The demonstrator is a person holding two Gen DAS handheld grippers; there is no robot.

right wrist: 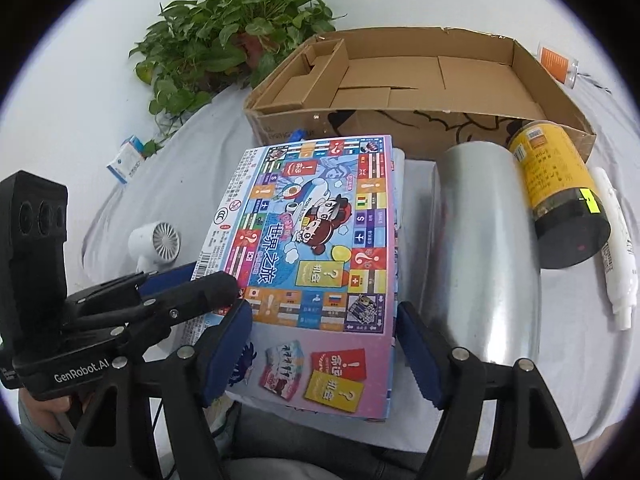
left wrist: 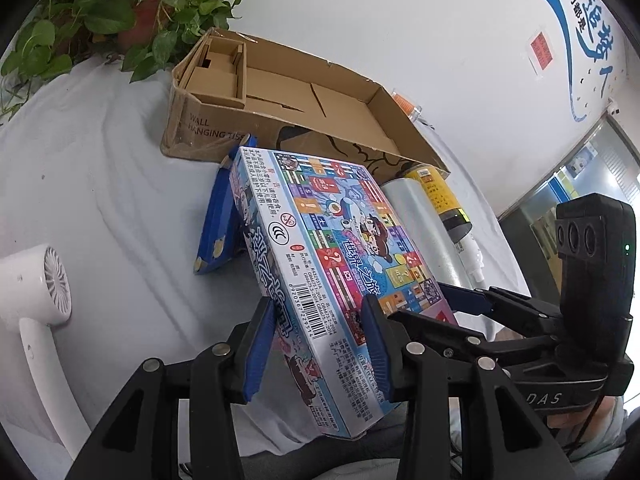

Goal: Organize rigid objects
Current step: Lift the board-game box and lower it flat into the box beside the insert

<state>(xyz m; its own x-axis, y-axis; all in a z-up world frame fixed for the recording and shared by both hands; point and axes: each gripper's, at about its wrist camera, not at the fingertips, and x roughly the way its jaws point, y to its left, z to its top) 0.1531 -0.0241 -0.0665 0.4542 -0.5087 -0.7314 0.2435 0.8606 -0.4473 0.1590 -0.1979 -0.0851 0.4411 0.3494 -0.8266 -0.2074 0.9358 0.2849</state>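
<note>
While the left gripper (left wrist: 316,344) clamps the board-game box (left wrist: 320,248) by its long barcode edge at the bottom centre of the left wrist view, the box stands tilted, its far corner resting against a blue box (left wrist: 218,216) behind it. The right gripper (right wrist: 324,352) sits at the near short end of the same box, low in the right wrist view; its blue pads flank that end, and I cannot tell whether they press on it, so I judge the jaws as half wide and not clearly gripping.

Outward from the box, a silver cylinder (right wrist: 480,248) lies just beside it to the right, then a yellow-labelled jar (right wrist: 556,196) on its side and a white tube (right wrist: 616,248) at the right of the frame. A white handheld fan (left wrist: 44,300) lies at the lower left of the left wrist view, and a small blue-and-white carton (right wrist: 128,160) sits at the left, near the potted plant (right wrist: 240,28).

The open cardboard box (right wrist: 420,76), across the upper centre, holds only its own cardboard dividers. In my judgement the sorting has barely begun: nothing is packed yet, the game box is the piece in hand, and the cylinder, jar, tube, fan and cartons all remain on the grey cloth (left wrist: 100,160).
</note>
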